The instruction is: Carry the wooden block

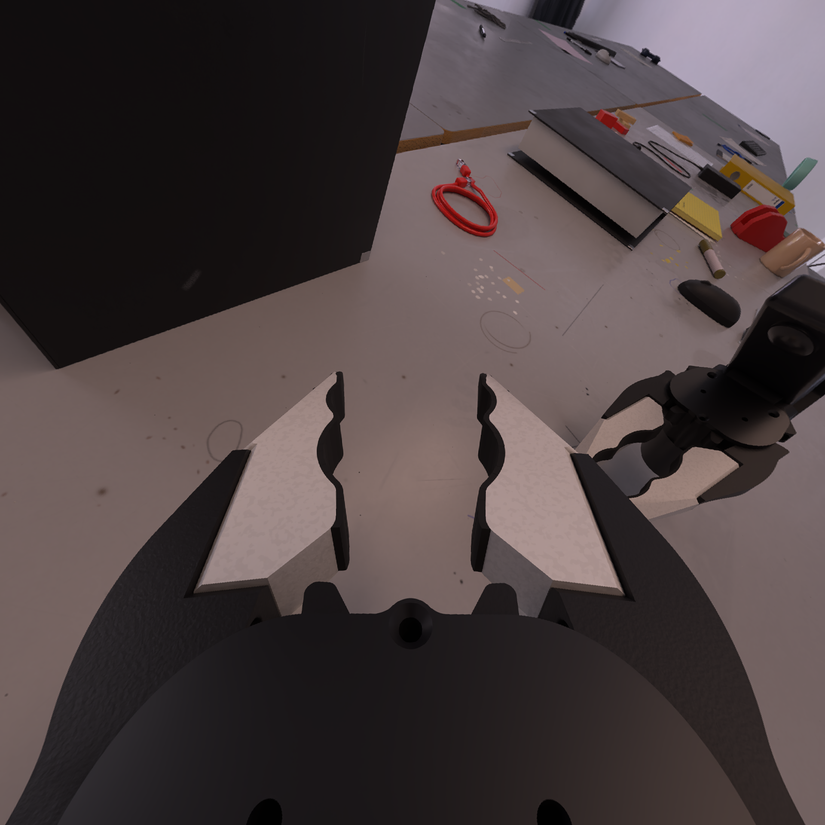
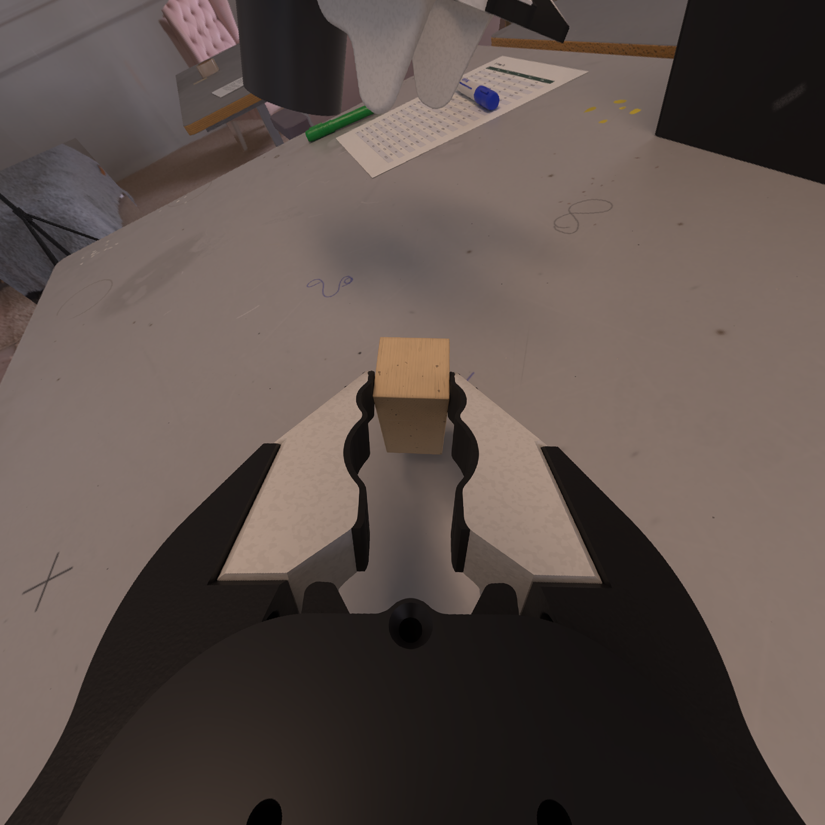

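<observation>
Left wrist view: left gripper point(image 1: 410, 379) over bare grey tabletop point(image 1: 402, 312), fingers spread apart with nothing between them. Large black box point(image 1: 192, 156) standing on the table ahead and to the left. Coiled red cable point(image 1: 464, 207) lying farther in, beyond the fingertips. Long black-and-white case point(image 1: 598, 172) toward the far right edge, with a yellow pad point(image 1: 698, 214), a red holder point(image 1: 759, 225), a beige mug point(image 1: 792, 252) on its side and a black mouse point(image 1: 710, 301) near it. Right gripper point(image 1: 593, 451) entering from the right, just beside the left one's right finger; wooden block not visible here.

Right wrist view: right gripper point(image 2: 411, 379) clamped on the wooden block point(image 2: 411, 393), black pads pressing its two sides near the fingertips, block upright with its lower end above the table surface. Printed sheet point(image 2: 460, 116) near the far edge, blue-capped marker point(image 2: 480, 96) on it, green marker point(image 2: 339, 122) just beside its left end. Left gripper's pale fingers point(image 2: 384, 58) hanging overhead at the top. Black box point(image 2: 750, 85) at the far right corner.
</observation>
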